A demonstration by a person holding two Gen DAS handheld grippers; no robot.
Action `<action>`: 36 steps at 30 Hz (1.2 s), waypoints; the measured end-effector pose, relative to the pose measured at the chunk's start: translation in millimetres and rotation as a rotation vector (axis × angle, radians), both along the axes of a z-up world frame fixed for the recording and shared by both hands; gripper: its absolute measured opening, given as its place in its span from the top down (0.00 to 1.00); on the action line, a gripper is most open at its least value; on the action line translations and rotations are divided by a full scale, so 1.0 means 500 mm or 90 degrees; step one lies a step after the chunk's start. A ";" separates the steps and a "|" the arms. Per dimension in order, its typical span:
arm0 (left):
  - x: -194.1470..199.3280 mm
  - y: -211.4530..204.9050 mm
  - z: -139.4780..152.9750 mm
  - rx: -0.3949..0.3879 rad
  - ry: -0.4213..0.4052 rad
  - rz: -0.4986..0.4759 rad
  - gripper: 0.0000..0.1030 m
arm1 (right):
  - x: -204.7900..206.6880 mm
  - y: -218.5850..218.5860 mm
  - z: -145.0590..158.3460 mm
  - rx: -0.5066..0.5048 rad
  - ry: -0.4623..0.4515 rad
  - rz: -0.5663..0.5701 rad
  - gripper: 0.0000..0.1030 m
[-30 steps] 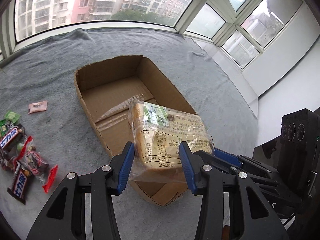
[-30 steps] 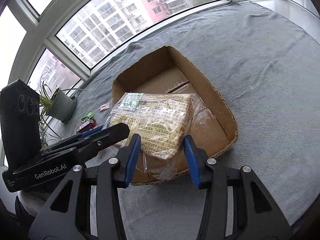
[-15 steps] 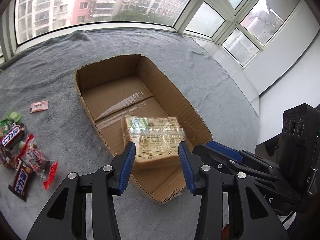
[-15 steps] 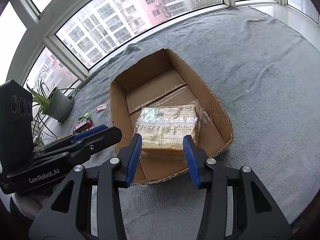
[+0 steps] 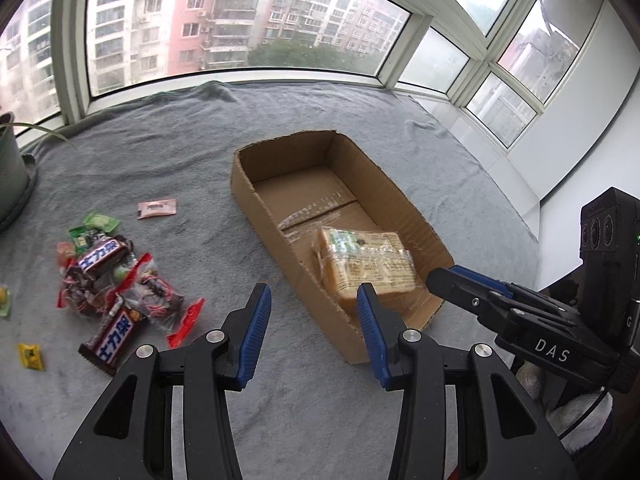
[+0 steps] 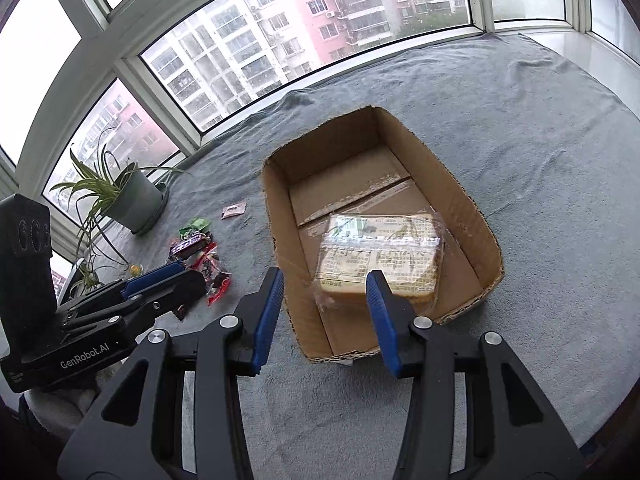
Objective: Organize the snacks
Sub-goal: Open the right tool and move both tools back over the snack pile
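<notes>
The left gripper [image 5: 313,304] and the right gripper [image 6: 325,295] are both pulling back from the cardboard box [image 5: 262,204], their blue pads partly spread with nothing between them. A second ago they were carrying the wrapped bread pack [image 5: 366,264] together above the box; half a second ago it was already lying inside, and now it is resting flat on the box floor at the near end, with both tools clear of it and hanging over the grey blanket [image 5: 304,420] just short of the box's near rim. The left gripper is now looking further toward the loose sweets than before.

Just to the left of the left gripper, chocolate bars [image 5: 116,332] and red-wrapped candies [image 5: 160,300] are lying in a heap on the blanket, with a yellow sweet [image 5: 31,356] apart at the near edge. Beyond the heap, green packets [image 5: 96,228] and a pink sachet [image 5: 157,208] are lying singly. The far half of the box is showing only its taped floor. Farther off, a potted plant [image 6: 132,196] is standing by the window [image 6: 280,40].
</notes>
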State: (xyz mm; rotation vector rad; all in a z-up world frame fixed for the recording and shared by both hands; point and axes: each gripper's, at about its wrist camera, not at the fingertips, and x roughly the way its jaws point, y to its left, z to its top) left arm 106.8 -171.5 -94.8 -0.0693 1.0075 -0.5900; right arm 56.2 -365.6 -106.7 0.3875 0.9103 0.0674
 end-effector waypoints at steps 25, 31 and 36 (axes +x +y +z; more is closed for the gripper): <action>0.004 0.321 -0.082 0.098 0.015 0.186 0.57 | 0.200 0.315 -0.048 -0.121 0.034 0.273 0.44; 0.016 0.296 -0.107 0.119 0.006 0.157 0.54 | 0.237 0.339 -0.118 -0.119 0.083 0.293 0.44; 0.026 0.256 -0.129 0.149 -0.007 0.119 0.51 | 0.258 0.341 -0.160 -0.106 0.115 0.299 0.44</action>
